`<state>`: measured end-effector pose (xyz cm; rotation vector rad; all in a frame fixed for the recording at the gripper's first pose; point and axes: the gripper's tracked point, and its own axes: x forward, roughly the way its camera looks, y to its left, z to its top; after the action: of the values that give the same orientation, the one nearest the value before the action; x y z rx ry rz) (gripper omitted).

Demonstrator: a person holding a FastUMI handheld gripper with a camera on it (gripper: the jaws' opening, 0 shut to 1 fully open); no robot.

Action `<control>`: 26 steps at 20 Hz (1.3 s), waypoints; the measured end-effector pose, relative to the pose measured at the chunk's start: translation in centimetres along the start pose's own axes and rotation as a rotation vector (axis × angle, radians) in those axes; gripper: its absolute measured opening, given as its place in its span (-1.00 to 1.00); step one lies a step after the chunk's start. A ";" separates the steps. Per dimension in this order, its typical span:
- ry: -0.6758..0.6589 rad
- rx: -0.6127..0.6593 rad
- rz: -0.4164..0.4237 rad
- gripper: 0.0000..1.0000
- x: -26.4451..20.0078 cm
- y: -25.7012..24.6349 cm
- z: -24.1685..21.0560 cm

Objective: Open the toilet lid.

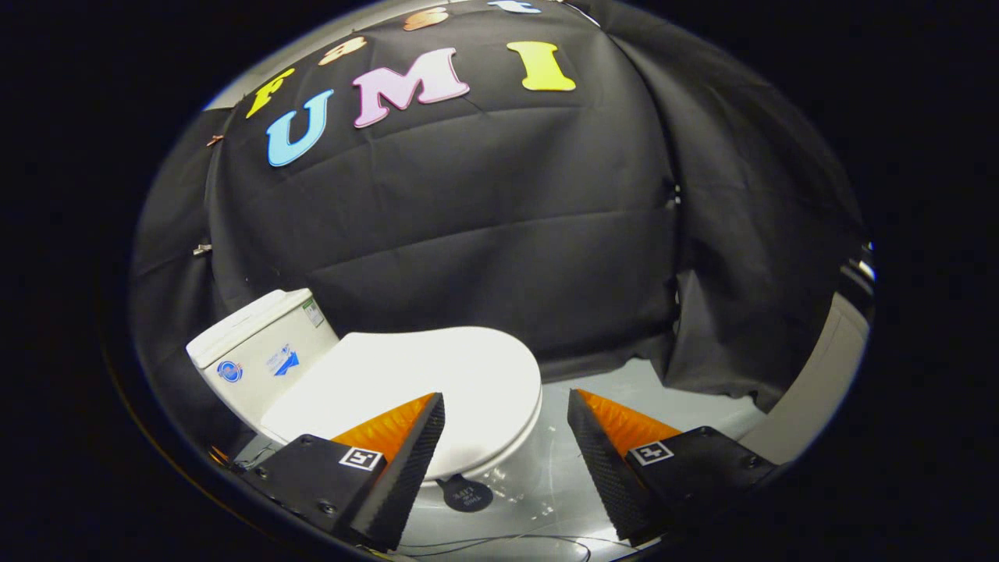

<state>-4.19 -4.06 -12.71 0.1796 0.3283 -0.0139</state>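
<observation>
A white toilet stands ahead and to the left of my fingers, with its lid [437,375] lying flat and closed over the bowl. Its white tank [261,347] rises behind the lid on the left, against the black cloth wall. My gripper [506,410] hangs above the lid's front edge with the fingers spread wide and nothing between them. The left finger [406,453] overlaps the lid's front part in the view; the right finger [605,460] sits over the pale floor to the right of the bowl. I cannot tell whether either finger touches the lid.
A small dark round tag [466,493] lies on the glossy grey floor [546,468] just below the bowl's front. Thin wires [499,538] trail across the floor near the fingers. Black cloth [484,234] drapes behind and to the right of the toilet.
</observation>
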 end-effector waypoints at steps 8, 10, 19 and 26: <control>0.198 0.179 0.014 0.98 0.1 -0.5 -7.0; 0.245 0.273 0.028 0.97 -0.2 -0.8 -8.2; 0.379 0.699 0.091 0.19 0.1 0.7 -11.9; 0.398 0.763 0.108 -0.39 1.2 1.1 -12.7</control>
<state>-7.08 -0.70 -24.70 0.9642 0.7011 0.0038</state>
